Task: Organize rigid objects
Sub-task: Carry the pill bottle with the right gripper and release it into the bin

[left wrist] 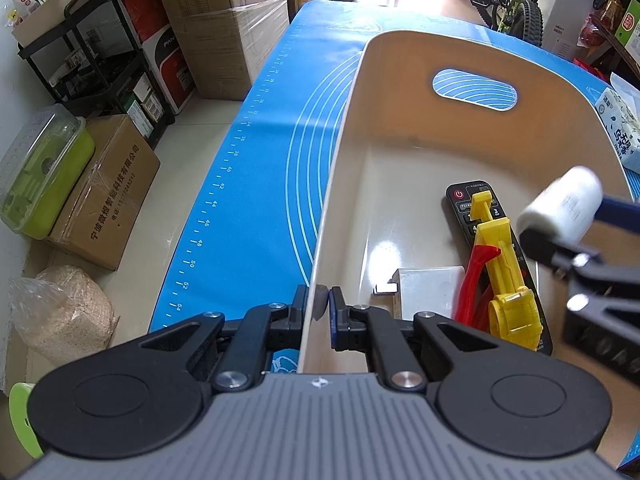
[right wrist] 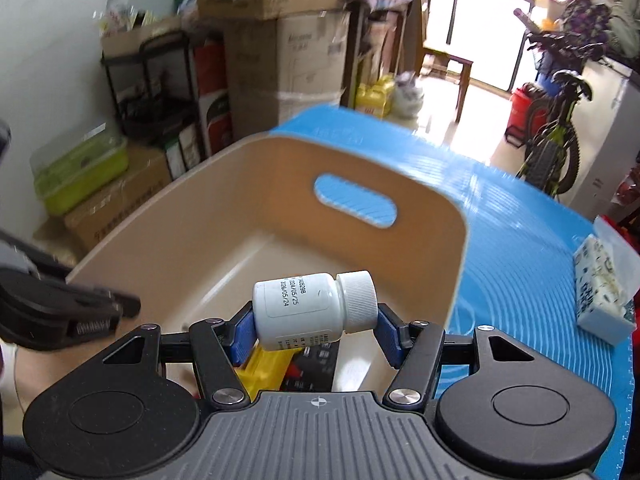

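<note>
the left gripper [left wrist: 319,305] has its two fingers closed tight on the near wall of the beige plastic storage bin with an oval handle cut-out [left wrist: 472,60], one finger outside the wall and one inside. the bin sits on a blue silicone mat with white ruler marks and rings [left wrist: 256,152]. the right gripper [right wrist: 316,330] is clamped end to end on a small white plastic pill bottle with a ribbed screw cap [right wrist: 308,310], which lies sideways between the blue pads, cap to the right, held in the air above the bin's near end. on the bin floor lie a black remote control [left wrist: 460,204], a yellow and red plastic toy tool [left wrist: 500,272] resting across the remote, and a white rectangular box [left wrist: 428,284] just beside the toy. a printed tissue pack [right wrist: 600,300] sits on the mat, right of the bin.
</note>
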